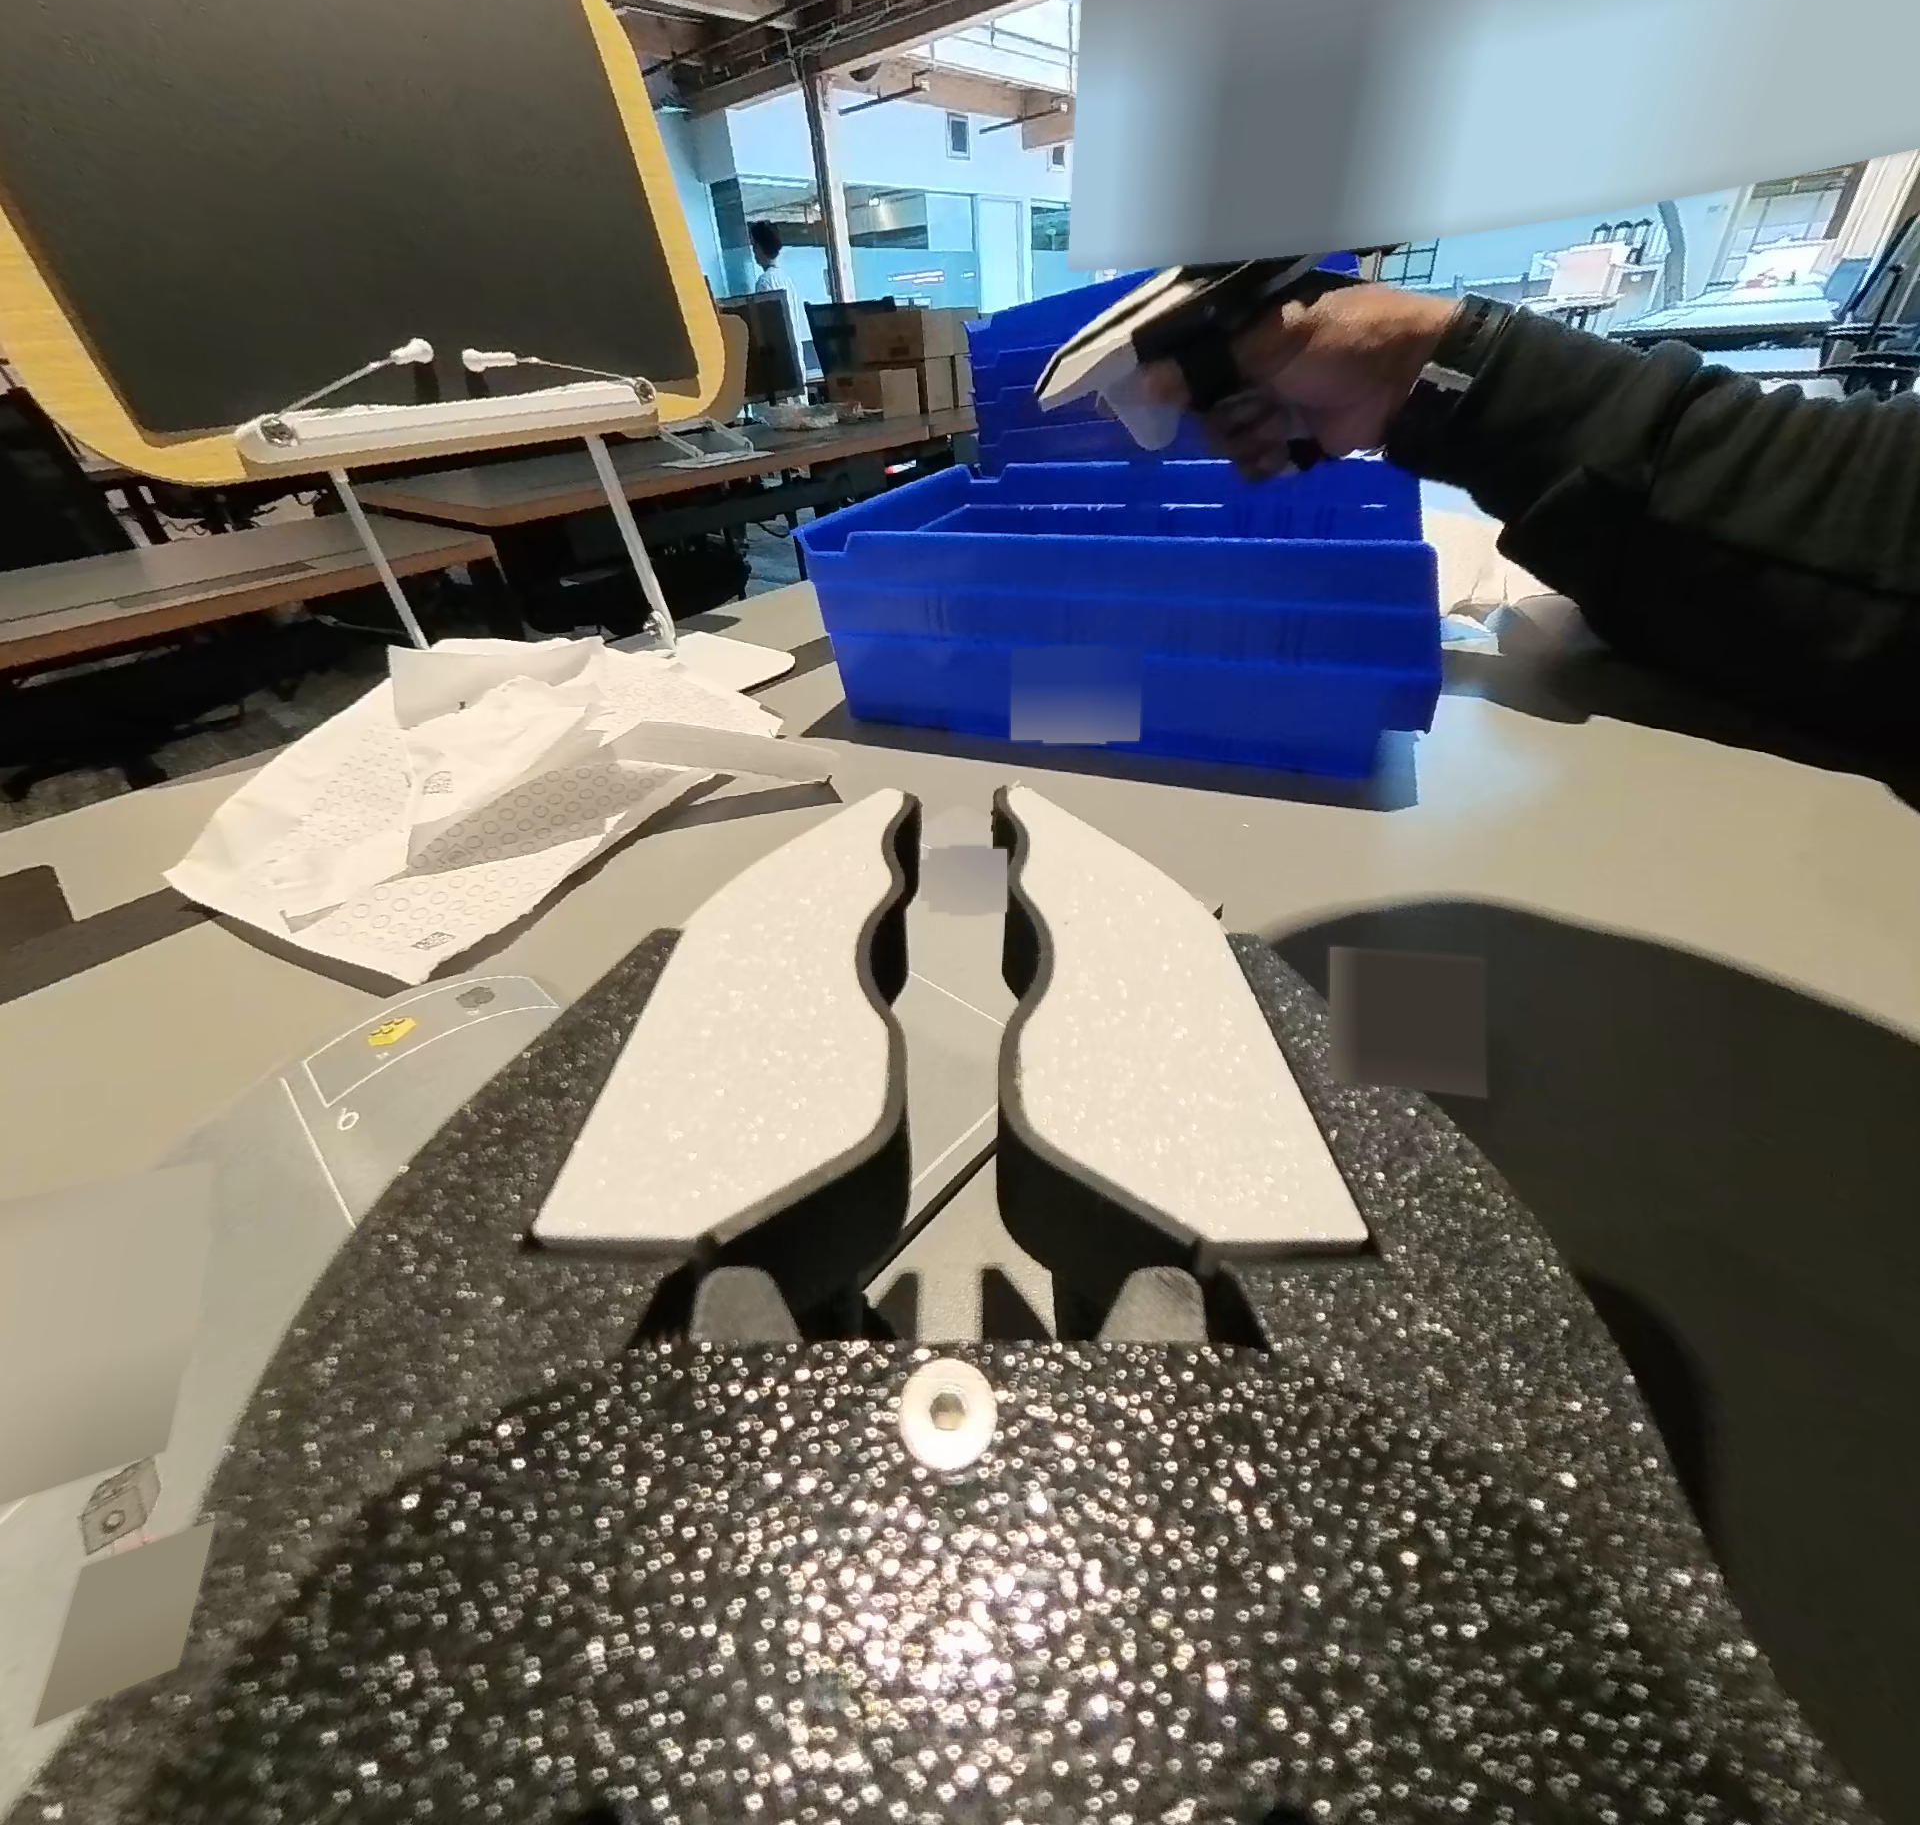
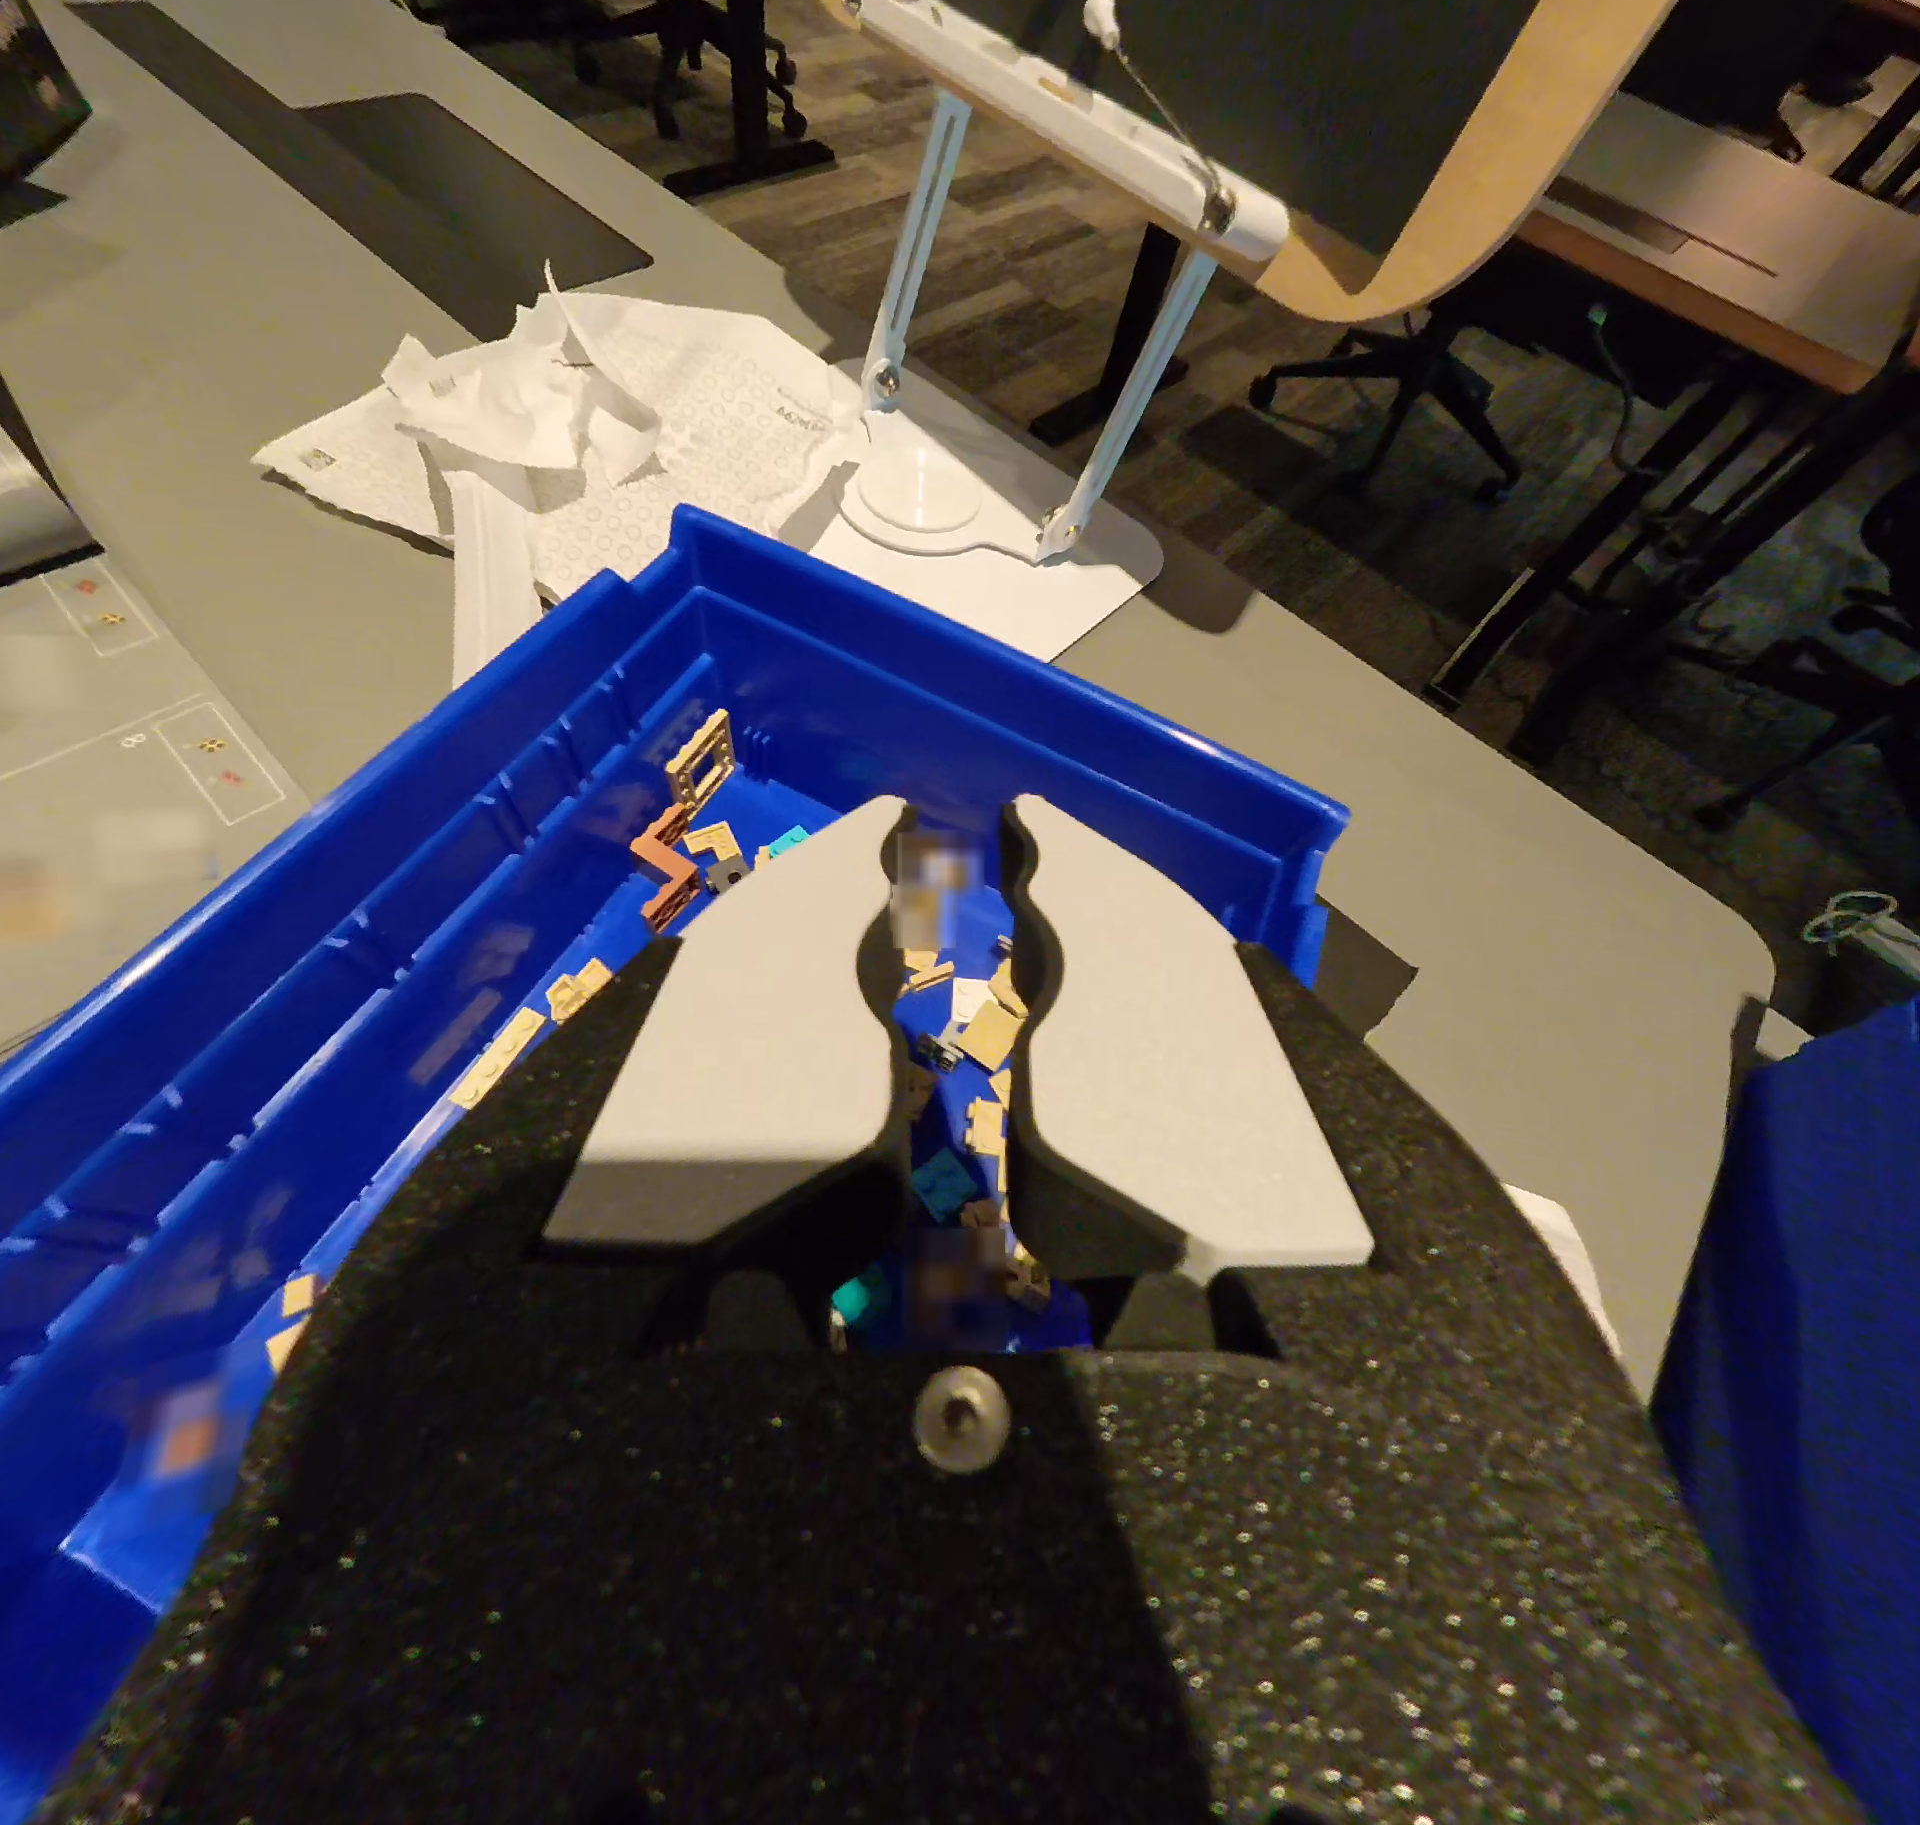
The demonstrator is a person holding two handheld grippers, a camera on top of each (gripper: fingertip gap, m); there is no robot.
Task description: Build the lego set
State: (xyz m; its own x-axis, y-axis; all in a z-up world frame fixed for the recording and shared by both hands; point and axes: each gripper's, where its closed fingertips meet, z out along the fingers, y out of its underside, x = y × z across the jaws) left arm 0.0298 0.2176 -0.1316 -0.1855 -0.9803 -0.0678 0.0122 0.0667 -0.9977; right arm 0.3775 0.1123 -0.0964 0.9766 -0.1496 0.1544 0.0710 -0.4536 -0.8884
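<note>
early stage, we see nothing built | lego pieces (image 2: 665, 840) loose in blue bin (image 2: 1143, 726), frame centre | right gripper (image 2: 956, 819) slightly parted, empty, above bin | left gripper (image 1: 958, 809) slightly parted, empty, lower centre

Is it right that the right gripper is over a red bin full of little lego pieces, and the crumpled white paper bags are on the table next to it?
Not quite: the bin is blue, not red, as the right wrist view shows. The rest holds: the right gripper is over it, little lego pieces lie inside, and the crumpled white paper bags are on the table next to it.
</note>
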